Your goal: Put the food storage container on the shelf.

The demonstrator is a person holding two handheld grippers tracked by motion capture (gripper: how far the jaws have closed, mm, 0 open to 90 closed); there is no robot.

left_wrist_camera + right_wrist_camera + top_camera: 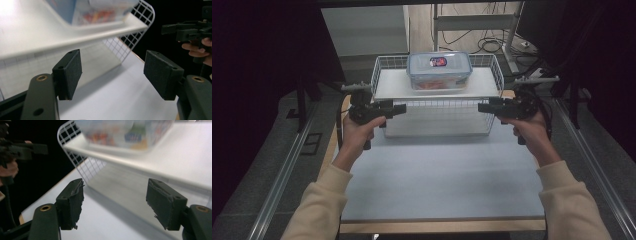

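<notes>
Flanking the white wire basket [437, 117] holding a clear lidded plastic box [439, 71], left hand-held gripper [399, 108] and right hand-held gripper [484, 107] stand spread, empty.

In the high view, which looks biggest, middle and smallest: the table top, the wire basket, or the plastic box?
1. table top, biggest.
2. wire basket, middle.
3. plastic box, smallest; it sits on the basket's white shelf.
</notes>
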